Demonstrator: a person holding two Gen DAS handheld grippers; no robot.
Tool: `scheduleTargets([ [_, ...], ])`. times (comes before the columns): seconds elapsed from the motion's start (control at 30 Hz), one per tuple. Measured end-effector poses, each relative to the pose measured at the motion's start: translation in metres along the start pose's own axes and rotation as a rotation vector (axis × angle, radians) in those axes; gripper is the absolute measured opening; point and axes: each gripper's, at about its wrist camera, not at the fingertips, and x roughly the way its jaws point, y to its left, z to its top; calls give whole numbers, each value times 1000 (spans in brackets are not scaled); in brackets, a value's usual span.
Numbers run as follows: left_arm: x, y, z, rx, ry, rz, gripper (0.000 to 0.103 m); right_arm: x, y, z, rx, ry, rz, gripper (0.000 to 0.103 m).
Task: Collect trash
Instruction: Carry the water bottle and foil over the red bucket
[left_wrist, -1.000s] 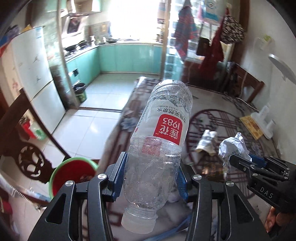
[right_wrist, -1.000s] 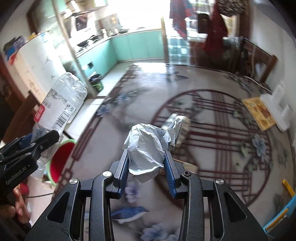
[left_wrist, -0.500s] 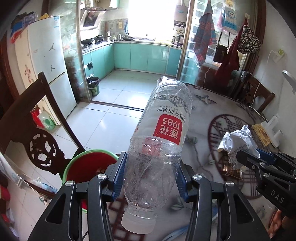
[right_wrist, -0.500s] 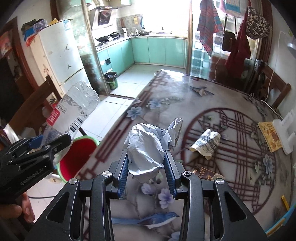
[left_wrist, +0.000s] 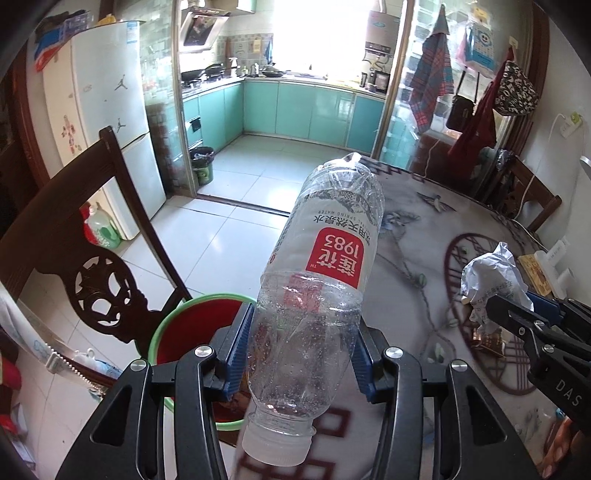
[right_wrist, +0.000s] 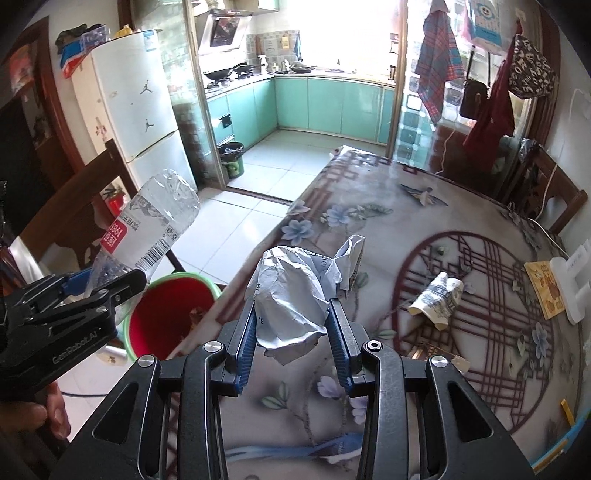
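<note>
the red bin (right_wrist: 168, 325) sits on the floor left of the table (right_wrist: 424, 221), and the left gripper (left_wrist: 301, 354) squeezes the light, crushy empty bottle (left_wrist: 325, 288) around its middle, while the right gripper (right_wrist: 291, 332) pinches a soft paper ball (right_wrist: 295, 291).

My left gripper (left_wrist: 301, 354) clamps the bottle (left_wrist: 325, 280), tilted down; right gripper (right_wrist: 291, 343) pinches the crumpled paper (right_wrist: 295, 295).
</note>
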Motion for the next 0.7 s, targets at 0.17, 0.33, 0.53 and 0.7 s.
scheduleTargets([
  [0.17,0,20,-1,-21,2,18,46,8,19,4,-21,8,19,35],
  [0.33,1,43,-3,-49,6,39,46,17,38,8,-46,19,40,35],
  [0.53,6,73,-5,-85,15,67,46,29,61,12,-79,34,65,35],
  [0.7,11,98,-8,-114,28,93,46,38,77,14,-96,49,81,35],
])
